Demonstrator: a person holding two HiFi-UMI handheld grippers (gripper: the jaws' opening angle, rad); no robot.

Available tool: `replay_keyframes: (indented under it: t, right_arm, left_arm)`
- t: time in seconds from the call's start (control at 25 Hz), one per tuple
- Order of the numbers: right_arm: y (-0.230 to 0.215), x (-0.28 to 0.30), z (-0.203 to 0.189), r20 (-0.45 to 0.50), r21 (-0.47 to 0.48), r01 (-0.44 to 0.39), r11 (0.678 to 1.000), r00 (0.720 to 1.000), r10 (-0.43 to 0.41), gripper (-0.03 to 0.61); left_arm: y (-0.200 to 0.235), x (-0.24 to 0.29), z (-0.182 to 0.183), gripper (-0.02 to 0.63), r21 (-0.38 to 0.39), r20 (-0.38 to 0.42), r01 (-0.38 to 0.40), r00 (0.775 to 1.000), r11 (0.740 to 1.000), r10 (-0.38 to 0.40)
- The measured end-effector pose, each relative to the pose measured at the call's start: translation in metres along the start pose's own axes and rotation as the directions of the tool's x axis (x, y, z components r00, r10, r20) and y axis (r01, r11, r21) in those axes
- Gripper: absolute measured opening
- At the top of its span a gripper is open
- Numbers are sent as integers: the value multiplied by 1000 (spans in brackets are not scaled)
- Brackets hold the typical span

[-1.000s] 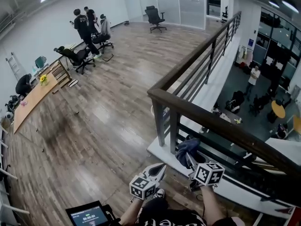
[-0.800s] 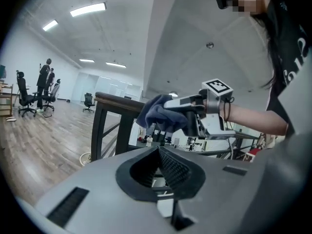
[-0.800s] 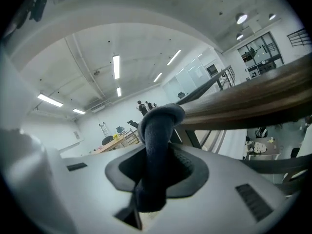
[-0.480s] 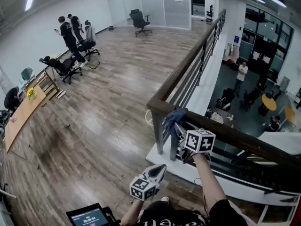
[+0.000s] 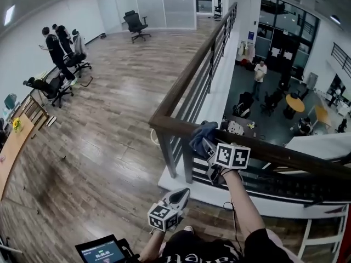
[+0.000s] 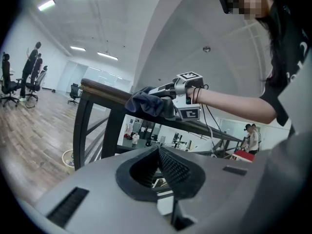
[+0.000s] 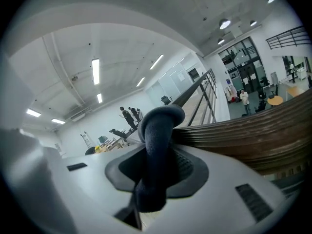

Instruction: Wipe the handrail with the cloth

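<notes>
Wooden handrail [image 5: 176,126] beside a plank floor [image 5: 109,141] carries the cloth [image 5: 202,132], clamped in the right gripper [image 5: 208,146]; left gripper [image 5: 182,194] closed, empty.

Handrail [image 5: 285,156] top free rightward; posts [image 5: 166,156] block underneath.

The dark wooden handrail [image 5: 175,128] ran from its corner toward 3 o'clock, and a second length went from that corner toward 12 o'clock. A dark blue cloth [image 5: 201,136] lay draped over its top, near the corner. The wooden floor [image 5: 109,141] carried office chairs [image 5: 135,22] at 11 o'clock and a long bench [image 5: 11,155] at 9 o'clock.
</notes>
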State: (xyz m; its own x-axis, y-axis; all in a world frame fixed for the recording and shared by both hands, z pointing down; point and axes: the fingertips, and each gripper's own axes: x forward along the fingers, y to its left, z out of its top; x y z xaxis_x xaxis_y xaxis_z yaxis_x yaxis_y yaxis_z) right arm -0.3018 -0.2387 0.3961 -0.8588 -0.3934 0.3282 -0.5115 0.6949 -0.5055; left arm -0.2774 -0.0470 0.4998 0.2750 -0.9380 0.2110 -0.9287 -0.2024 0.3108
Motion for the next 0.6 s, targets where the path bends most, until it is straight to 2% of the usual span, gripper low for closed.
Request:
replay_keyframes:
  t: [0.36, 0.6]
  right_arm:
    - [-92, -112, 7, 94, 92, 148, 985, 983, -157, 104]
    - [-156, -206, 9, 124, 126, 232, 964, 961, -248, 104]
  left_arm:
    - [-64, 47, -17, 2, 18, -73, 144, 987, 989, -142]
    - [-123, 80, -27, 2, 29, -77, 201, 977, 979, -198]
